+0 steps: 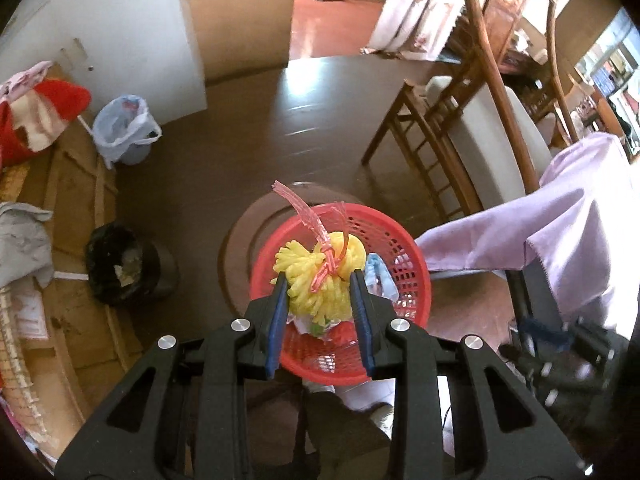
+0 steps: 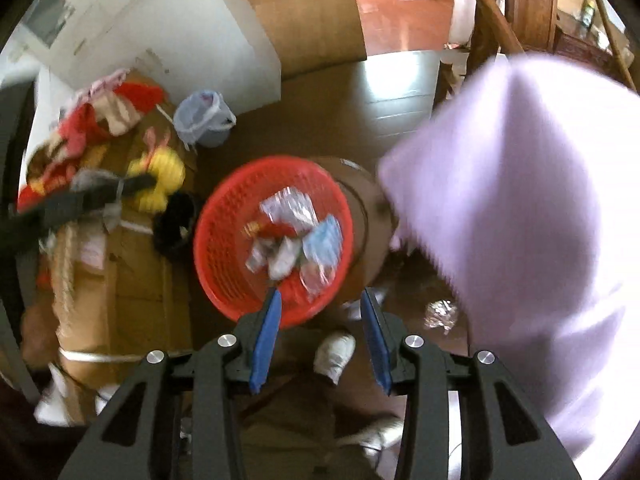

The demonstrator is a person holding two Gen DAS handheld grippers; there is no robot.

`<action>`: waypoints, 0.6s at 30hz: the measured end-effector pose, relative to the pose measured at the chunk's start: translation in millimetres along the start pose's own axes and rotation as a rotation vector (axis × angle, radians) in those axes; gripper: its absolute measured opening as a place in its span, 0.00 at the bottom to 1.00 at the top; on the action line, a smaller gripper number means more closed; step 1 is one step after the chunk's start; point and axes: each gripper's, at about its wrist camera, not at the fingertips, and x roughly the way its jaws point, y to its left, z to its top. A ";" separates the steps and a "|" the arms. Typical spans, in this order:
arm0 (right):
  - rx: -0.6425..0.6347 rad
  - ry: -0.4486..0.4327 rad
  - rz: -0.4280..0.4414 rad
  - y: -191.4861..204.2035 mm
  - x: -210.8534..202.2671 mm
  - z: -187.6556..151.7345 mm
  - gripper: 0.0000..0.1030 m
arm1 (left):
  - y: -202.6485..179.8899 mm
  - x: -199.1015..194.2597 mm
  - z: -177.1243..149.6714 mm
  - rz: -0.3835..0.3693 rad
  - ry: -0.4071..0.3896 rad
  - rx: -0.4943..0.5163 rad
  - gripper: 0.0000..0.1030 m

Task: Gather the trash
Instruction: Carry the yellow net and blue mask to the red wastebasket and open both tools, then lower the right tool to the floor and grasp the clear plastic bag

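- The yellow pompom (image 1: 320, 280) sits clamped between the left gripper (image 1: 319, 280) pads, its pink ribbon (image 1: 308, 216) pointing up and away.
- The red basket (image 1: 412, 276) lies directly beneath, wrappers (image 2: 296, 236) inside.
- The right gripper (image 2: 320, 300) stands apart, empty, over the basket's near rim.
- Bare floor (image 1: 256, 128) opens beyond; purple cloth (image 1: 560, 216) crowds the right.

Perforated red plastic basket (image 1: 404, 248); glossy floor (image 1: 256, 120)
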 end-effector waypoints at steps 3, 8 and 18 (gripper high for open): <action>-0.041 -0.002 -0.038 1.4 19.9 -30.3 0.40 | -8.8 17.6 -8.4 0.004 0.009 0.009 0.32; -0.006 0.054 -0.060 -12.7 64.4 -78.1 0.40 | -25.2 47.5 -21.9 -0.007 0.025 0.023 0.38; 0.201 0.116 -0.089 -66.5 196.1 -138.7 0.56 | -25.4 55.1 -48.9 -0.011 -0.060 -0.003 0.75</action>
